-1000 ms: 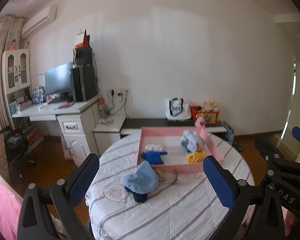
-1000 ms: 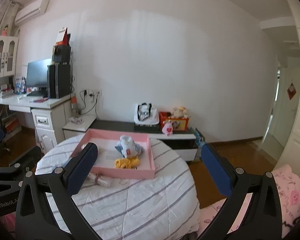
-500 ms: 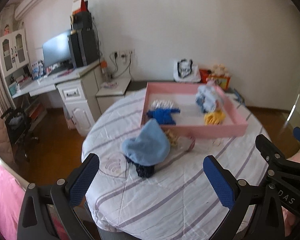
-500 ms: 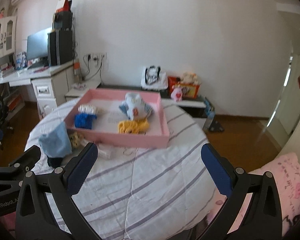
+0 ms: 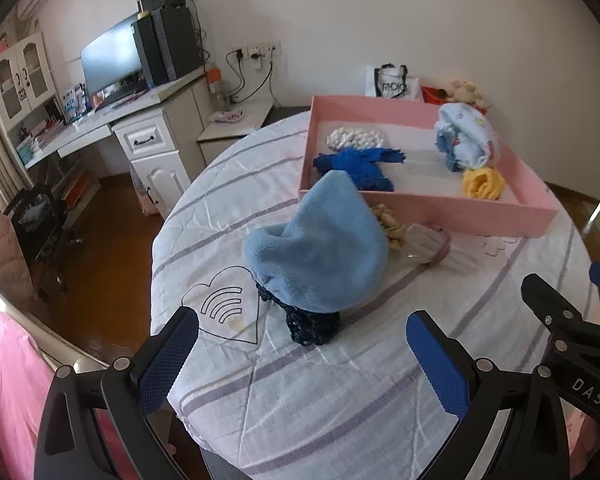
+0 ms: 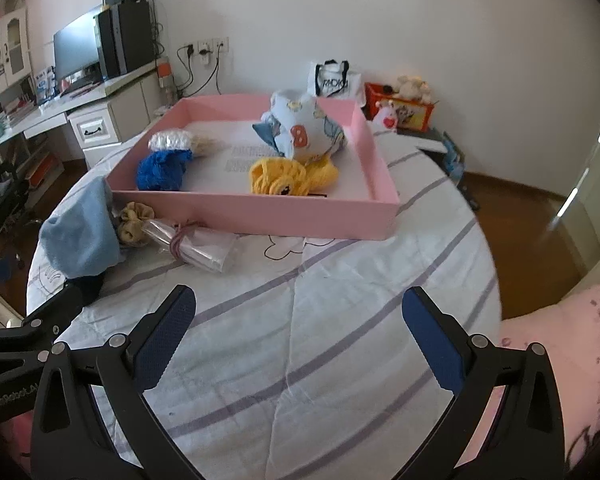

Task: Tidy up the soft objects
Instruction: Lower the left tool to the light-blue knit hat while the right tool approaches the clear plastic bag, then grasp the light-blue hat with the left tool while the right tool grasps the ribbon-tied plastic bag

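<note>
A light blue fleece hat (image 5: 320, 256) lies on a round striped table, over a dark navy knit piece (image 5: 312, 324). Beside them are a beige scrunchie (image 5: 388, 224) and a clear plastic bag (image 6: 196, 246). Behind stands a pink tray (image 5: 460, 212) holding a blue knit item (image 5: 356, 164), a white knit item (image 5: 356, 138), a yellow item (image 5: 482, 184) and a printed baby garment (image 6: 304, 130). My left gripper (image 5: 300, 364) hangs open just short of the hat. My right gripper (image 6: 300, 336) is open over bare tablecloth in front of the tray.
A white desk with a monitor (image 5: 112, 64) and speakers stands at the back left. A low cabinet along the wall carries a tote bag (image 6: 332, 80) and toys. A dark chair (image 5: 40, 220) is on the left; pink bedding (image 6: 560, 360) lies at the near right.
Both grippers have moved forward and tilted down toward the table; the hat and tray now appear much closer. Nothing on the table has shifted.
</note>
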